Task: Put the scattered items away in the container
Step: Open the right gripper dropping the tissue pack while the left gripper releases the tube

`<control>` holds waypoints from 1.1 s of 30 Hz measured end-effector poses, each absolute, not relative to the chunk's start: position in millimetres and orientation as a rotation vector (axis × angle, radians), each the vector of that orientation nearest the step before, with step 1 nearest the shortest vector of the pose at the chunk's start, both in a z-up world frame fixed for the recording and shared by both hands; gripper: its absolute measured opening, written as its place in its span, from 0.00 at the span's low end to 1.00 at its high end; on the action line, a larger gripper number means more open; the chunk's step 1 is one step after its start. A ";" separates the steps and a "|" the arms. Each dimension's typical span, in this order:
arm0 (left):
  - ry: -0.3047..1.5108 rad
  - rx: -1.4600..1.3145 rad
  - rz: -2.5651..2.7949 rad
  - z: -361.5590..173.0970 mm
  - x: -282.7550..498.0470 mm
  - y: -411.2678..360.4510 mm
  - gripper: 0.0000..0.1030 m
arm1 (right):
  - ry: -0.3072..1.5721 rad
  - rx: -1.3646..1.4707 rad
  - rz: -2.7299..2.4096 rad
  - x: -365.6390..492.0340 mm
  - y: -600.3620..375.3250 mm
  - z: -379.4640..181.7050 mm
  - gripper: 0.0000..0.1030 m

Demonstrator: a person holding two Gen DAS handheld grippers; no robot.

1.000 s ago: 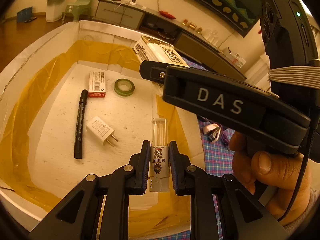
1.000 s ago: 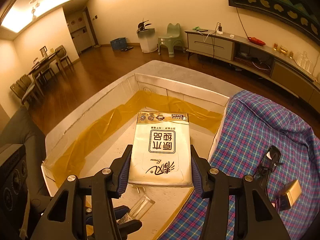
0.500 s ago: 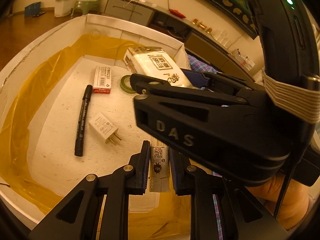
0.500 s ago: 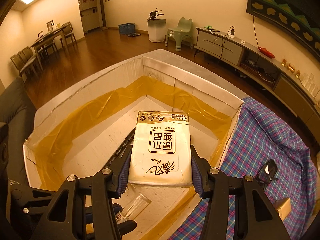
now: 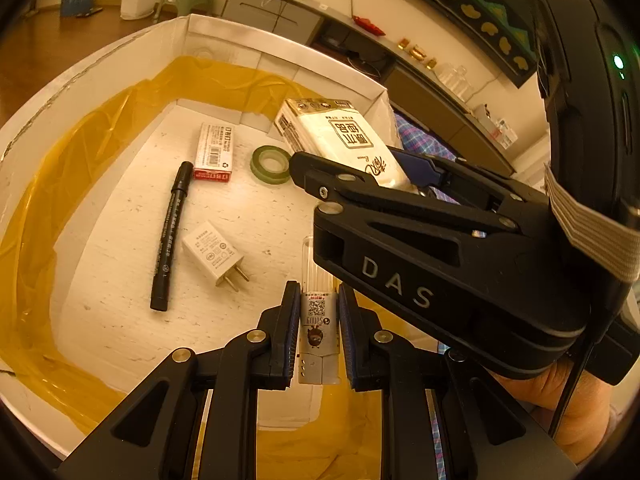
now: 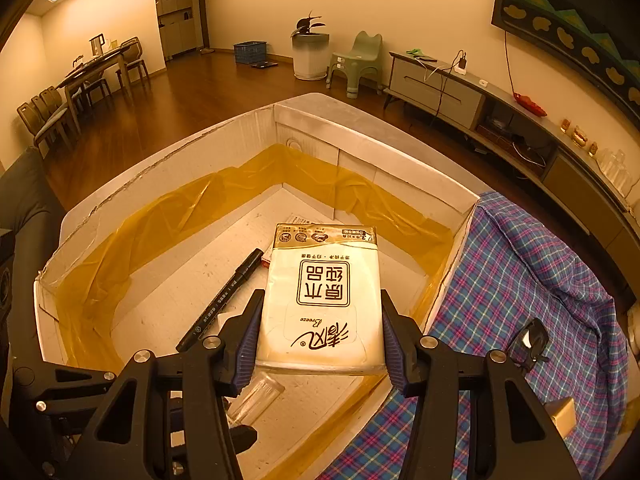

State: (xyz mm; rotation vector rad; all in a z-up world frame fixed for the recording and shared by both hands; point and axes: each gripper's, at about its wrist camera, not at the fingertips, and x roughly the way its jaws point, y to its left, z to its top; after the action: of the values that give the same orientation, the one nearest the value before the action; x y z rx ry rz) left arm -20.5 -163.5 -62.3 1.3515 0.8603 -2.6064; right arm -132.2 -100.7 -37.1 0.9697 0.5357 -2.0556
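Note:
A white foam box (image 5: 280,40) lined with yellow tape holds a black marker (image 5: 168,236), a white plug charger (image 5: 214,256), a red-and-white small carton (image 5: 214,152) and a green tape roll (image 5: 270,164). My left gripper (image 5: 319,300) is shut on a clear labelled tube (image 5: 318,320) just above the box floor at its near side. My right gripper (image 6: 320,300) is shut on a cream tissue pack (image 6: 324,264), held over the box's right half. In the right wrist view the tube (image 6: 256,396) shows below that pack.
A plaid cloth (image 6: 520,280) covers the surface right of the box (image 6: 328,108); a dark clip-like item (image 6: 530,340) and a small yellowish block (image 6: 562,414) lie on it. A person's hand (image 5: 560,400) grips the right tool. The marker (image 6: 224,300) lies left of the pack.
The right gripper has carried the tissue pack further over the inside of the box and now crosses the left wrist view. The left gripper keeps the tube in much the same place.

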 end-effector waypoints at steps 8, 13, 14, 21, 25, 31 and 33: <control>0.886 1.369 -2.606 -62.9 -23.5 -166.0 0.25 | 0.524 0.967 -2.057 -131.4 -100.5 -38.2 0.56; 0.917 1.352 -2.591 -60.9 -20.1 -174.0 0.25 | 0.497 0.971 -2.057 -131.7 -98.8 -36.8 0.56; 0.919 1.348 -2.590 -60.6 -19.5 -175.4 0.25 | 0.486 0.972 -2.057 -132.3 -97.8 -36.2 0.56; 0.926 1.321 -2.586 -54.5 -14.2 -180.6 0.25 | 0.404 0.983 -2.047 -133.1 -92.9 -30.5 0.56; 0.915 1.320 -2.591 -50.6 -11.3 -178.3 0.26 | 0.374 0.984 -2.036 -130.1 -91.1 -26.7 0.56; 0.878 1.304 -2.608 -39.7 -6.4 -171.5 0.26 | 0.360 0.979 -2.022 -122.0 -89.1 -21.4 0.56; 0.864 1.296 -2.613 -35.6 -3.7 -169.3 0.26 | 0.358 0.975 -2.017 -118.6 -88.6 -19.2 0.56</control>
State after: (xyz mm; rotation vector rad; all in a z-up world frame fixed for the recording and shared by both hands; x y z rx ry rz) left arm -3.7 -169.3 -35.6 1.2961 0.8637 -2.6134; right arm -118.6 -88.6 -19.2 0.9753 0.3585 -2.0167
